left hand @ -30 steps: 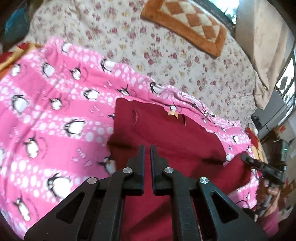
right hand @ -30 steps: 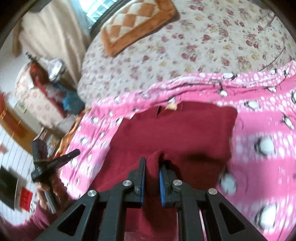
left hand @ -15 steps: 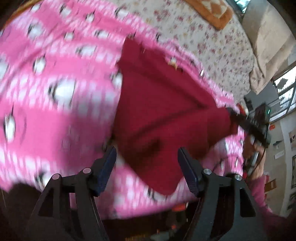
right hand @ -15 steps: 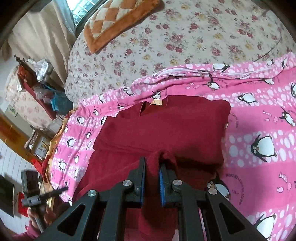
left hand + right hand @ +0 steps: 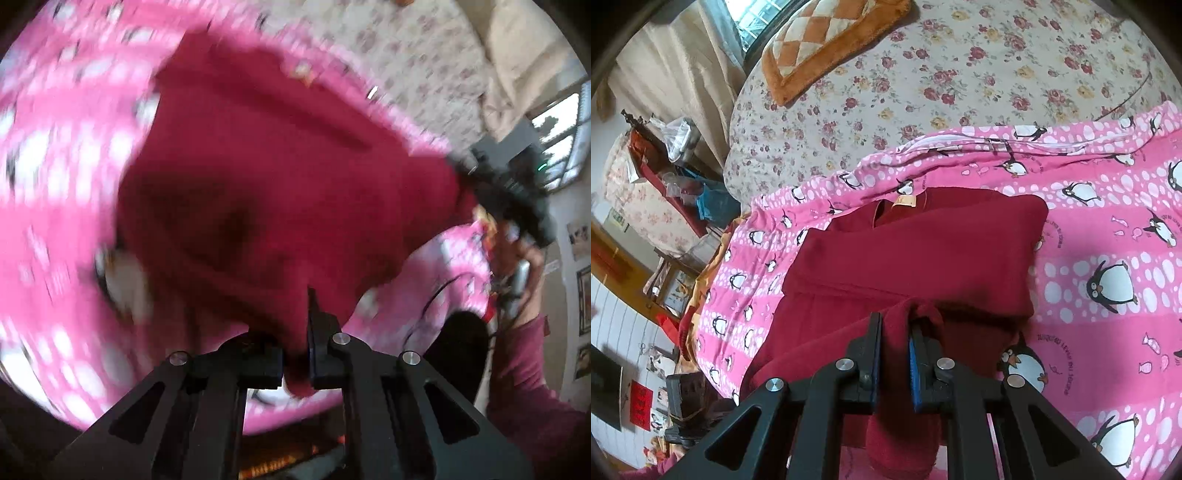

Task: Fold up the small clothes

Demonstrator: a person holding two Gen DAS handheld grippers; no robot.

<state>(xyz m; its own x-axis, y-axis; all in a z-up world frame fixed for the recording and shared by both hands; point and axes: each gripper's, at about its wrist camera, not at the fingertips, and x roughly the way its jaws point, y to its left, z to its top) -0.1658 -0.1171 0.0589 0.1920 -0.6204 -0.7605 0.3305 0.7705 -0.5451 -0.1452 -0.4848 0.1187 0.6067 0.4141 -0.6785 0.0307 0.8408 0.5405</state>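
Note:
A dark red garment (image 5: 923,258) lies on a pink penguin-print cover (image 5: 1108,229) on the bed, its tan neck label at the far edge. My right gripper (image 5: 894,328) is shut on a fold of the garment's near hem, which bunches up between the fingers. In the blurred left wrist view the same garment (image 5: 280,177) fills the middle. My left gripper (image 5: 295,332) is shut on its near edge, red cloth hanging between the fingers. The right gripper (image 5: 513,192) shows at the garment's right corner.
A floral bedsheet (image 5: 960,74) covers the bed beyond the pink cover (image 5: 48,206). An orange checked cushion (image 5: 827,44) lies at the far side. Cluttered furniture (image 5: 665,177) stands left of the bed. The bed's near edge is just below the left gripper.
My left gripper opened, dropped to the garment's near edge and has shut on it. The right gripper kept its hold on the hem and drew back slightly.

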